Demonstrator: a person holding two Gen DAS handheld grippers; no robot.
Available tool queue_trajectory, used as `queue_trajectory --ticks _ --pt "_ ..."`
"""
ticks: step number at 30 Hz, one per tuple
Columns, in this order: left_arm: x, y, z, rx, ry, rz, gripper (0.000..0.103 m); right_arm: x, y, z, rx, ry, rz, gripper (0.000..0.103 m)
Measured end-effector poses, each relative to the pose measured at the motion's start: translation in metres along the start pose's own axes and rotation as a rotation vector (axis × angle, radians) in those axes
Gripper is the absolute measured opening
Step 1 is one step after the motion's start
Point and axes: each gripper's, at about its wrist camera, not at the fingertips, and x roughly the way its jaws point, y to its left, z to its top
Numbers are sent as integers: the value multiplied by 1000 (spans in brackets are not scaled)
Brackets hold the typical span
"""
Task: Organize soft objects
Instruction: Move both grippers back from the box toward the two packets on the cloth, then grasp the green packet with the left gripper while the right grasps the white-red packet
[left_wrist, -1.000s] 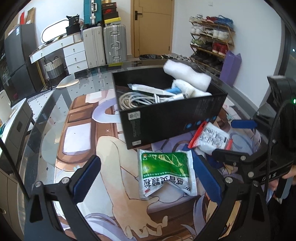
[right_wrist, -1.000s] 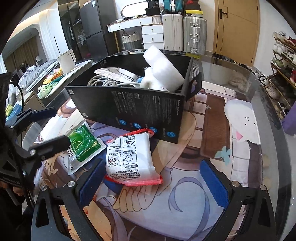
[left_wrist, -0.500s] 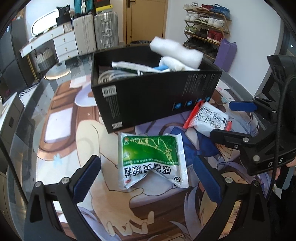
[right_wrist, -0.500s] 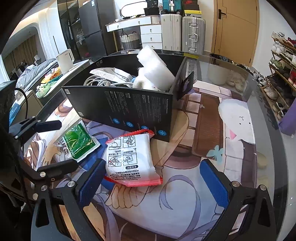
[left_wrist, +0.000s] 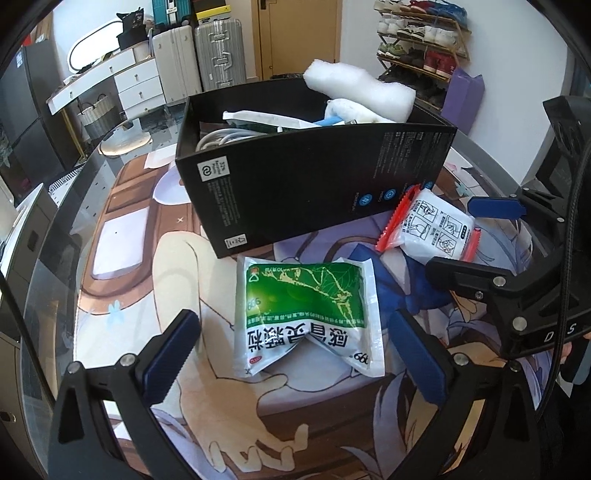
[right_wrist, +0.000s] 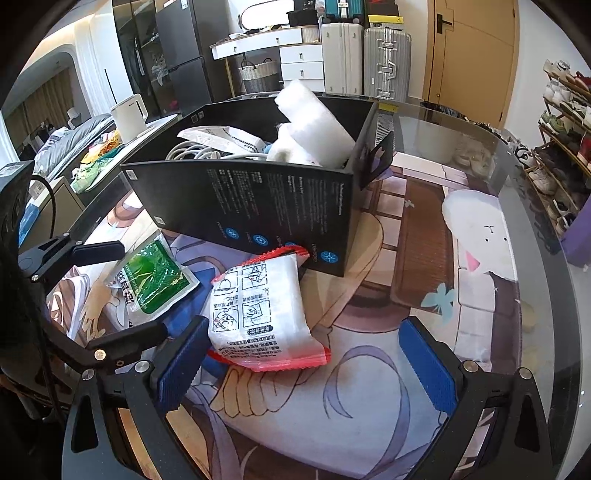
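Note:
A green and white soft pouch (left_wrist: 308, 314) lies on the printed mat between the wide-open fingers of my left gripper (left_wrist: 295, 356); it also shows in the right wrist view (right_wrist: 151, 275). A white pouch with red edges (right_wrist: 258, 314) lies in front of the black box (right_wrist: 266, 206), next to the left finger of my open right gripper (right_wrist: 310, 362); it also shows in the left wrist view (left_wrist: 430, 230). The black box (left_wrist: 314, 184) holds white foam (left_wrist: 360, 92), a cable and packets.
The round glass table's edge (right_wrist: 546, 206) curves at the right. The right gripper's body (left_wrist: 524, 280) stands right of the green pouch. Suitcases (right_wrist: 365, 59), a shoe rack (left_wrist: 421, 44) and drawers stand beyond the table.
My left gripper has moved forward and down over the green pouch, which now lies between its fingers. My right gripper has come closer to the red-edged pouch. Both pouches stay on the mat.

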Motion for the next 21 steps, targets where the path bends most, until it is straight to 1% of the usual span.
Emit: queue_trajectory --ticks 10,14,17,21 --pt "1 1 1 -7 1 3 103 1 2 -3 -23 7 -4 102" --pt "0 3 2 -7 2 2 103 2 8 -5 -52 18 -32 102" --pt "0 4 1 -4 2 -4 101 2 9 -7 -46 16 -34 102" --pt "-3 1 1 14 -14 -17 91 2 9 -8 -53 16 -34 102"
